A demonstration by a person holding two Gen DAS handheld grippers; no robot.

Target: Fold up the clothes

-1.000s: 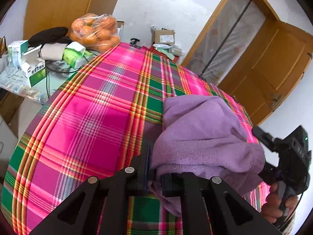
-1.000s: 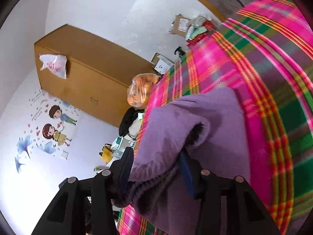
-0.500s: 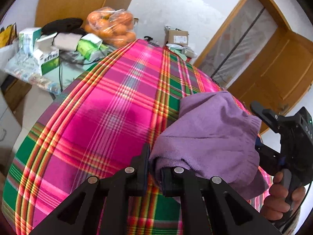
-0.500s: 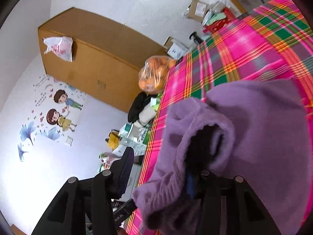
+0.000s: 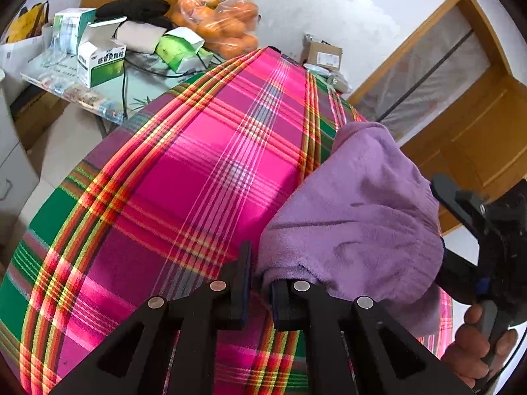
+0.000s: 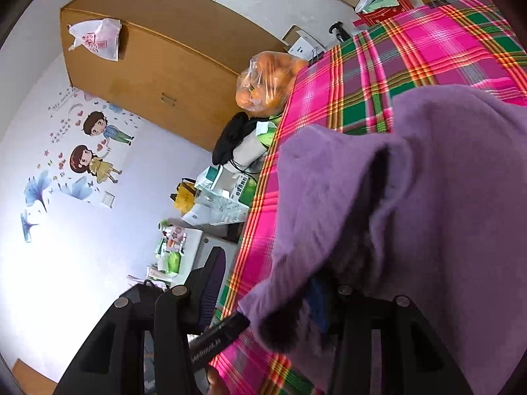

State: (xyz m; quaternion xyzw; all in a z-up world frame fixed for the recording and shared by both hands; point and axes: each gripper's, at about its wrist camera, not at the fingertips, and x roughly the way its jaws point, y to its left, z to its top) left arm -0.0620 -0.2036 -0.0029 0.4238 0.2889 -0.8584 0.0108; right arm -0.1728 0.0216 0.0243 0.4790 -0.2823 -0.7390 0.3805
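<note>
A purple fleece garment [image 5: 362, 210] is bunched up above the pink plaid table cover [image 5: 197, 171]. My left gripper [image 5: 262, 283] is shut on its near left edge, with cloth pinched between the pads. In the left wrist view my right gripper [image 5: 443, 233] is at the garment's right side, held by a hand [image 5: 474, 342]. In the right wrist view the garment [image 6: 411, 197] hangs over my right gripper's [image 6: 266, 296] right finger and hides its tip. The left finger [image 6: 210, 279] is bare, with a gap between it and the cloth. The jaws stand apart.
A side table [image 5: 66, 79] beyond the table's far left edge holds boxes, a black cloth and a bag of oranges [image 5: 220, 23]. A wooden cabinet [image 6: 164, 75] stands behind it. Cardboard boxes [image 5: 322, 56] lie on the floor at the far end, near a wooden door [image 5: 477, 115].
Both grippers have carried the garment along, and the side table looks nearer in the left view. In the right view the cloth has come away from the left finger and hangs over the right one.
</note>
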